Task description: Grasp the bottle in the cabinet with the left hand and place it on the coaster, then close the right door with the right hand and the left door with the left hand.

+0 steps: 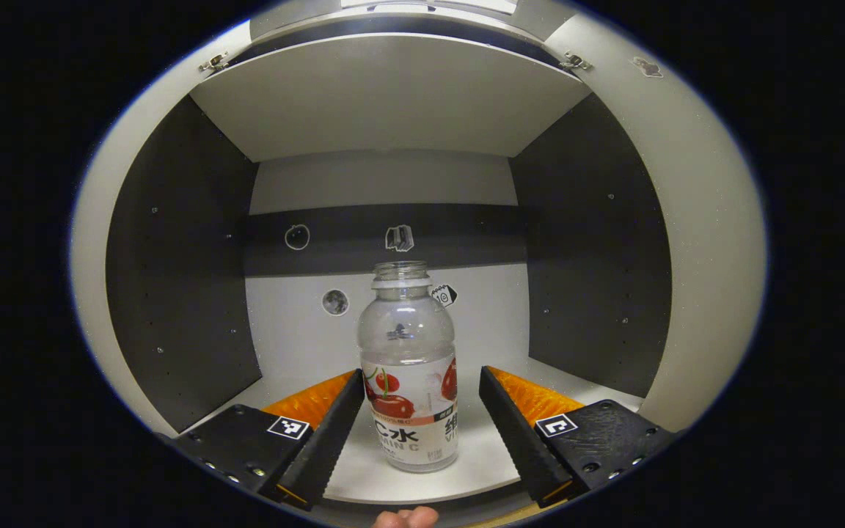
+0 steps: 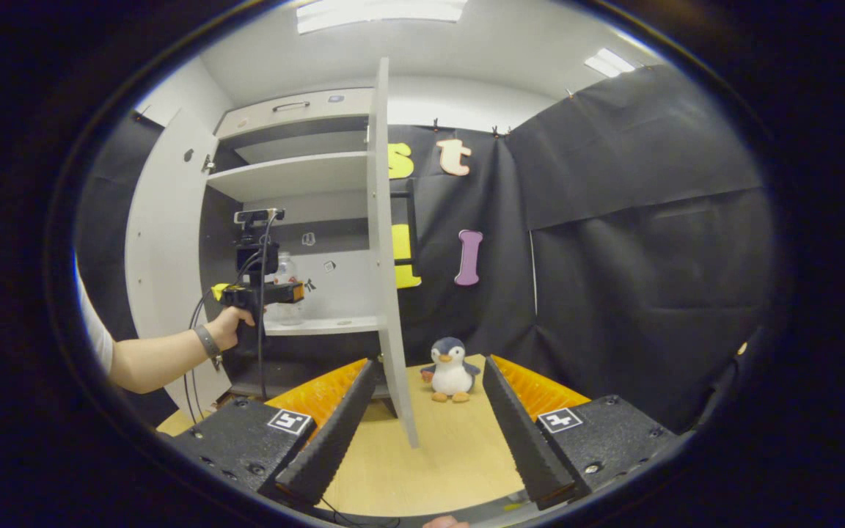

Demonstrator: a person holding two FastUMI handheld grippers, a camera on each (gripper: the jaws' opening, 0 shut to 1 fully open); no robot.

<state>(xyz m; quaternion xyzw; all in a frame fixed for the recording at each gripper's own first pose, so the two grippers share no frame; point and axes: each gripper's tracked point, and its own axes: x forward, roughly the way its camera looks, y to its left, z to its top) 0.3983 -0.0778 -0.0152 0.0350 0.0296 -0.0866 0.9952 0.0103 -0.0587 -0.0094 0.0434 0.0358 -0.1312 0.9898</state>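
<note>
- The bottle (image 1: pixel 408 367) stands upright on the cabinet shelf (image 1: pixel 466 447), near the front edge, long axis vertical, uncapped mouth up. Its upright stance gives you parallel side walls to grip.
- Your left gripper (image 1: pixel 419 418) is inside the cabinet, jaws wide, 1 finger on each side of the bottle's lower body with clear gaps. Neither finger touches it.
- In the right gripper view, both doors stand open; the right door (image 2: pixel 386 264) is edge-on, just beyond your right gripper (image 2: pixel 422 425).
- The right gripper's jaws are wide and hold nothing, waiting over the table (image 2: pixel 430 455) near a toy penguin (image 2: pixel 451 369).
</note>
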